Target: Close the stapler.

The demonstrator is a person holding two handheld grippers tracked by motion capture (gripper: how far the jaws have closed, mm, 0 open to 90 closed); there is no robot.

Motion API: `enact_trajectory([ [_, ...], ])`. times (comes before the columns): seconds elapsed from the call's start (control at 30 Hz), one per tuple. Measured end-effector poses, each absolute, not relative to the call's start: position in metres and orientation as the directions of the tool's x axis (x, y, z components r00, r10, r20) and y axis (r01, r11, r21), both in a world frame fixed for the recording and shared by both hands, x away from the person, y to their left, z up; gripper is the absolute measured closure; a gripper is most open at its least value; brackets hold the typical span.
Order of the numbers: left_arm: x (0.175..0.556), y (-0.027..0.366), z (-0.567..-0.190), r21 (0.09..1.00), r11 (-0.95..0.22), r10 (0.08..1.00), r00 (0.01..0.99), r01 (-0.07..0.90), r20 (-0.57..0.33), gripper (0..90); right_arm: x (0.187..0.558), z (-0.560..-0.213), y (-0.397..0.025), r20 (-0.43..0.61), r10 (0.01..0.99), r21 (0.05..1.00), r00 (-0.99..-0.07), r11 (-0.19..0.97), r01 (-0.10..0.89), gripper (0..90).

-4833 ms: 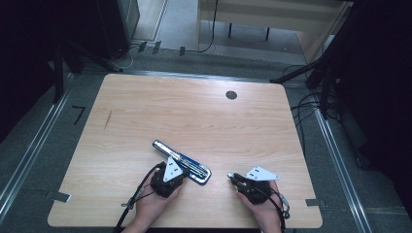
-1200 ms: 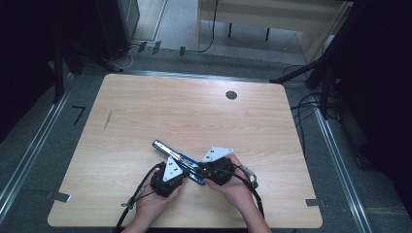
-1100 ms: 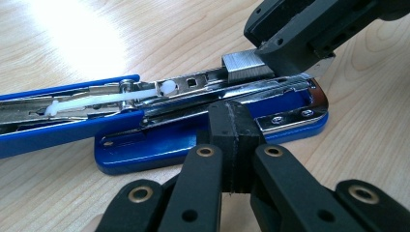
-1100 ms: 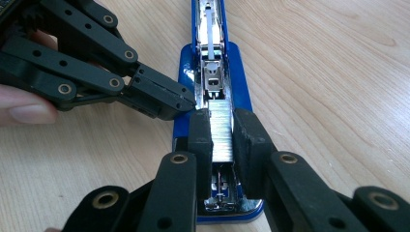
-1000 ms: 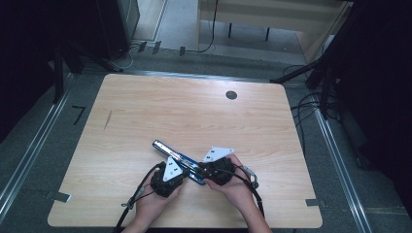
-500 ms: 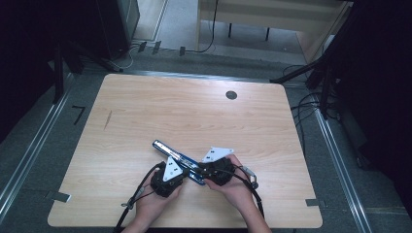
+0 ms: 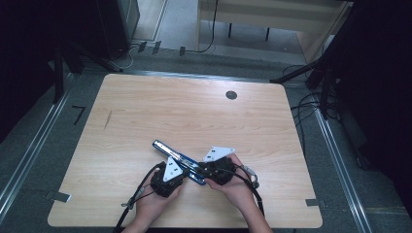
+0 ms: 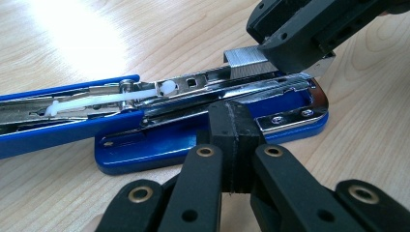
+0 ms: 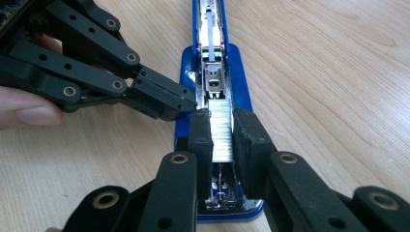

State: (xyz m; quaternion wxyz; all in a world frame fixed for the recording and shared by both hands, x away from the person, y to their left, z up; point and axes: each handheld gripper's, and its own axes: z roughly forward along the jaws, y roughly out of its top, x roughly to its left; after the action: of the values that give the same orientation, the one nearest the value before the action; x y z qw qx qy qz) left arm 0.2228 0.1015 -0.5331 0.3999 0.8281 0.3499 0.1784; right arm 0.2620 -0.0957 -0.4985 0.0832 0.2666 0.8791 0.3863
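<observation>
Against the frame 4.8 s back: right claw (image 7: 206,171) has crossed from the worktop's (image 7: 194,111) right near edge to the stapler (image 7: 177,161); since 1.2 s ago, nothing visibly shifted. Stapler lies hinged open near the front edge, blue base flat, magazine exposed. A dark round grommet (image 7: 231,95) sits far off at the back. Left claw (image 8: 232,145) is clenched, empty, pads pressed against the base's side. Right claw grasps a staple strip (image 9: 222,129) directly over the magazine channel.
</observation>
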Motion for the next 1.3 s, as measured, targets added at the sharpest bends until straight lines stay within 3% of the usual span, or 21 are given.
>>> enact_trajectory([
  [1.3, 0.2227, 0.1014, -0.5331, 0.787, -0.438, 0.722, 0.692, 0.436, 0.018, 90.0, 0.2621, -0.4985, -0.0936, 0.031, 0.529, 0.712, -0.848, 0.584, 0.390, 80.4],
])
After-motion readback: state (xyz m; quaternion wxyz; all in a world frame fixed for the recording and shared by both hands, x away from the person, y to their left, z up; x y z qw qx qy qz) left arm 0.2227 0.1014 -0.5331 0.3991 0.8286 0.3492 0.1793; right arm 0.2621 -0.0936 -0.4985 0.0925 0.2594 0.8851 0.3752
